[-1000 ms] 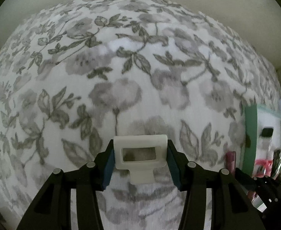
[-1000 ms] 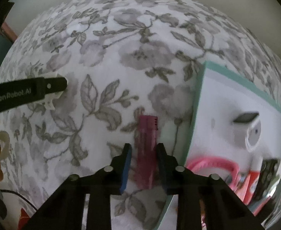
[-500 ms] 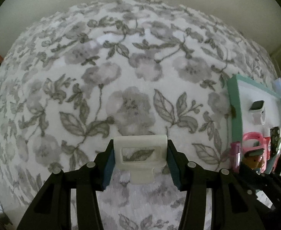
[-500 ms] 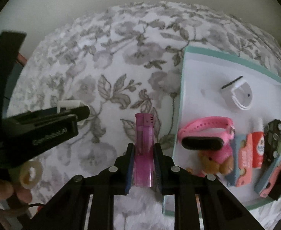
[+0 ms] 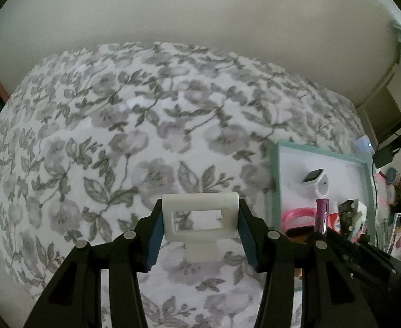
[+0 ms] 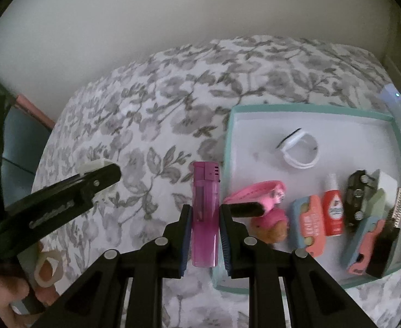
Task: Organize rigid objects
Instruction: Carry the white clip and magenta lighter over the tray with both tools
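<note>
My left gripper [image 5: 199, 227] is shut on a white plastic clip with a rectangular window [image 5: 200, 218], held above the floral bedspread. My right gripper [image 6: 205, 218] is shut on a translucent purple lighter [image 6: 204, 213], held upright in the air just left of the teal-rimmed tray [image 6: 309, 108]. The lighter's tip also shows in the left wrist view [image 5: 321, 214], over the tray [image 5: 273, 180]. The left gripper and its clip show in the right wrist view [image 6: 96, 175], to the left of the lighter.
The tray holds a white smartwatch [image 6: 298, 150], a pink watch [image 6: 257, 194], a small red bottle [image 6: 333, 210], and several other small items along its near side. The floral bedspread [image 5: 118, 142] stretches left and back to a plain wall. Cables and clutter [image 5: 391, 164] lie beyond the tray.
Both grippers have lifted away from the bedspread with their objects. The right gripper closed on the lighter and raised it off the bed; the tray now shows more fully.
</note>
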`<state>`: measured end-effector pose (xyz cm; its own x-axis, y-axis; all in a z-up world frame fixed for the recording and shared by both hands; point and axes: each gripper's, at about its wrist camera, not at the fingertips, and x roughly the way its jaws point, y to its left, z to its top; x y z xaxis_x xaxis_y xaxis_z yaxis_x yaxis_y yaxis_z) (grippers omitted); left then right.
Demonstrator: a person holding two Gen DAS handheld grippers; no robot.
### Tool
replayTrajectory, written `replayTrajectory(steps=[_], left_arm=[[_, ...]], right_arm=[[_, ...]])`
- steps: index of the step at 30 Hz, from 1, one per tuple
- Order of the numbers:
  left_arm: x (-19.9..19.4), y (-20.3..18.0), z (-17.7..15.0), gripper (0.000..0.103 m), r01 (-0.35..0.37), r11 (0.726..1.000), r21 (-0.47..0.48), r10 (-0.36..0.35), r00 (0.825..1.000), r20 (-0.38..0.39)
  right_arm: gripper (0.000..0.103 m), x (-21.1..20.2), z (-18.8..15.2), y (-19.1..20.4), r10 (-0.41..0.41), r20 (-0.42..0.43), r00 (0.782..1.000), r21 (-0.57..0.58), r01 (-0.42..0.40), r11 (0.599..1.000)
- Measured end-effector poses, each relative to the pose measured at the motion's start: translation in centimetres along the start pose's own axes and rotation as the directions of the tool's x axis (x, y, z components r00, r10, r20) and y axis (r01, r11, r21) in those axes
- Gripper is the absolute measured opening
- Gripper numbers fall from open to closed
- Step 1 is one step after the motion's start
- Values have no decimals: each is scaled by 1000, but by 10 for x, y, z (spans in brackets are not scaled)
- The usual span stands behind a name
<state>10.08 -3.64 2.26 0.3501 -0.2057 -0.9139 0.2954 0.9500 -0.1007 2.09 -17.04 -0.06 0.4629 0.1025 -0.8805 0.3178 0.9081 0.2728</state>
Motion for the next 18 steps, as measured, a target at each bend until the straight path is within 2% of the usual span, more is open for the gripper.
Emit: replayTrajectory(steps=[2, 7, 18], left_arm=[[0, -7, 1, 52, 4, 1000, 6, -4, 1000, 9], [0, -36, -4, 52, 41, 999, 35, -41, 999, 14], [11, -123, -24, 52, 130, 978, 162, -127, 992, -27]], right_arm=[[21, -7, 2, -10, -6, 16, 1000, 15, 6, 1000], [21, -23, 8, -49, -102, 55, 993, 82, 97, 992], [21, -39, 6, -127, -179, 62, 982, 243, 159, 957]])
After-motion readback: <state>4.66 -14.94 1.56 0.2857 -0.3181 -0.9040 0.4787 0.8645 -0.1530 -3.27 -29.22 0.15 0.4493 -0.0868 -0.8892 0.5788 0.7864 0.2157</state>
